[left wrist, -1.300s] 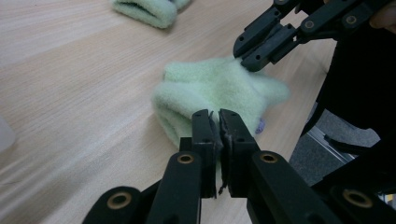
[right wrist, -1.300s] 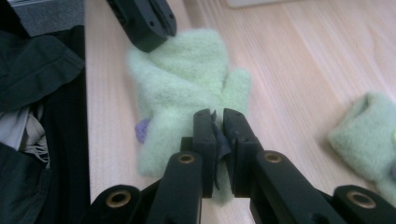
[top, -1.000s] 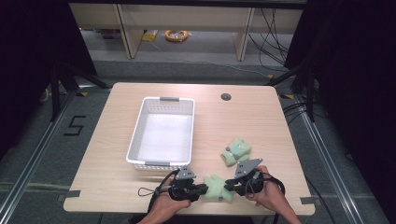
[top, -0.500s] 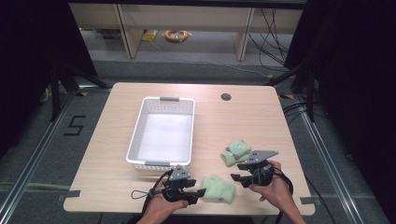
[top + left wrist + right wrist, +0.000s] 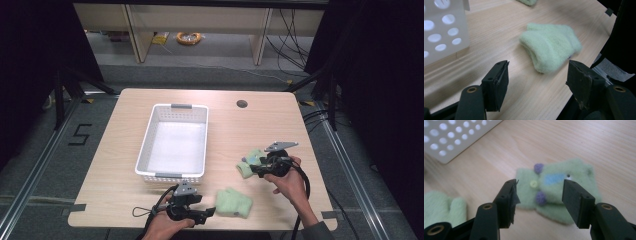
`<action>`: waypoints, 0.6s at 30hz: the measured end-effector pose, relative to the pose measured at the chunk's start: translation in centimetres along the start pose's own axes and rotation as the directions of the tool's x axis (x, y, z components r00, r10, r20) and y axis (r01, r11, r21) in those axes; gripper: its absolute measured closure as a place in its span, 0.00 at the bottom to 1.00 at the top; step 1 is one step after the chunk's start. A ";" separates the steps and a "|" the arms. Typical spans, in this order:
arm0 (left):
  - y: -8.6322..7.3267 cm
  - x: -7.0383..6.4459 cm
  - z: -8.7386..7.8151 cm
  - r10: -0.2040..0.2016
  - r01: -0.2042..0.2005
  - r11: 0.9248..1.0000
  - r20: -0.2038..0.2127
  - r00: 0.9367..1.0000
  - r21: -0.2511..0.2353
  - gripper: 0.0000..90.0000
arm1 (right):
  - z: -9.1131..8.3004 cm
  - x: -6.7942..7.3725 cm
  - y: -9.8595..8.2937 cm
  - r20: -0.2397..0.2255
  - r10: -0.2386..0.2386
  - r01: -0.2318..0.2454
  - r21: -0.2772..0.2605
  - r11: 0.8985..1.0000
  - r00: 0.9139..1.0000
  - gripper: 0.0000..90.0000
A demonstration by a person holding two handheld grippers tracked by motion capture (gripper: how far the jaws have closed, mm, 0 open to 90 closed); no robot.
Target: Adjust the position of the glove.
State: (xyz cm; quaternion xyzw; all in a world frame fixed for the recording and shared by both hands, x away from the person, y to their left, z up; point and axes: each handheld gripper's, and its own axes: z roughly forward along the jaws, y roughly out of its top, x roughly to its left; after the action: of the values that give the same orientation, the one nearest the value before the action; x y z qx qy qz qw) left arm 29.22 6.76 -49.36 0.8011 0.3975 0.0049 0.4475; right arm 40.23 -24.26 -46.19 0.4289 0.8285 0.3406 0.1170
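In the high view the left tongs lay at the bottom centre of the frame, close to the near edge of the surface, their jaws spread wide and gripping nothing. Just to their right the plain green mitten rested flat, apart from the jaws, with bare wood on its far side up to the white basket. In the left gripper view that mitten sat beyond the two black jaws, near the surface's edge at the right of the frame, and only a corner of the basket showed at upper left. The right tongs hovered at centre right over the patterned mitten, released too (part of that mitten was covered by the tool). In the right gripper view the patterned mitten lay blurred beyond the parted jaws, with purple dots and a blue patch; whether the jaws touched it could not be told.
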 end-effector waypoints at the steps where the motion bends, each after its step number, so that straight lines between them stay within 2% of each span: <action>1: -0.1 0.1 0.1 -0.003 0.003 1.000 -0.008 1.000 -0.002 0.37 | 0.5 -0.3 0.2 0.014 -0.017 0.018 -0.022 1.000 1.000 0.52; 3: -0.2 0.2 0.1 -0.003 0.003 1.000 -0.022 1.000 -0.004 0.37 | 1.2 -0.2 0.6 0.025 0.007 -0.007 0.010 1.000 1.000 0.52; 4: -0.2 0.2 0.1 -0.003 0.003 1.000 -0.022 1.000 -0.004 0.37 | 1.2 -0.2 0.6 0.025 0.007 -0.007 0.010 1.000 1.000 0.52; 5: -0.2 0.3 0.0 -0.005 0.005 1.000 -0.014 1.000 -0.002 0.37 | 1.3 -0.1 0.9 0.034 0.019 -0.020 0.040 0.999 0.999 0.52; 6: -0.2 0.3 -0.1 -0.002 0.002 1.000 -0.016 1.000 0.002 0.37 | 1.8 -0.3 1.2 0.054 0.027 -0.030 0.049 0.998 0.998 0.53; 8: -0.3 0.4 -0.2 -0.006 0.006 1.000 -0.010 1.000 -0.001 0.37 | 2.0 -0.5 1.4 0.061 0.055 -0.058 0.043 0.997 0.997 0.53; 9: -0.3 0.4 -0.3 -0.005 0.005 1.000 -0.011 1.000 0.003 0.37 | 2.3 -0.7 1.5 0.065 0.069 -0.070 0.018 0.997 0.996 0.53; 10: -0.3 0.6 -0.4 0.010 -0.010 1.000 -0.012 1.000 0.018 0.37 | 2.4 -0.9 1.7 0.074 0.063 -0.066 0.033 0.997 0.995 0.53; 11: -0.4 0.4 -0.3 -0.014 0.014 1.000 -0.019 1.000 -0.001 0.37 | 2.5 -0.9 1.8 0.073 0.080 -0.083 0.041 0.996 0.994 0.53; 12: -0.4 0.5 -0.4 -0.009 0.010 1.000 -0.028 1.000 0.009 0.37 | 2.7 -0.9 1.9 0.078 0.082 -0.086 0.047 0.995 0.994 0.53; 13: -0.4 0.6 -0.2 -0.019 0.019 1.000 -0.015 1.000 -0.005 0.36 | 3.0 -1.0 1.9 0.076 0.071 -0.075 0.052 0.996 0.995 0.53; 14: -0.4 0.7 -0.2 -0.020 0.020 1.000 -0.009 1.000 0.003 0.36 | 3.3 -0.9 1.9 0.073 0.089 -0.092 0.051 0.994 0.993 0.53; 15: -0.5 0.7 -0.1 -0.025 0.025 1.000 -0.018 1.000 -0.001 0.36 | 3.4 -0.9 1.9 0.080 0.082 -0.087 0.074 0.993 0.993 0.53; 16: -0.5 0.8 -0.1 -0.021 0.021 1.000 -0.018 1.000 0.000 0.36 | 3.6 -1.0 1.8 0.095 0.056 -0.063 0.073 0.995 0.994 0.53; 18: -0.5 1.0 -0.1 -0.017 0.017 1.000 -0.019 1.000 0.004 0.36 | 3.7 -1.1 1.7 0.102 0.070 -0.077 0.075 0.994 0.992 0.54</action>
State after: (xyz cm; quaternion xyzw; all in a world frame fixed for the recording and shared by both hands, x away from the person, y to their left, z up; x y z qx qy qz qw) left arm 29.58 7.59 -50.01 0.7986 0.4084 0.0079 0.4420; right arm 43.80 -22.69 -47.90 0.4797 0.8181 0.2901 0.1283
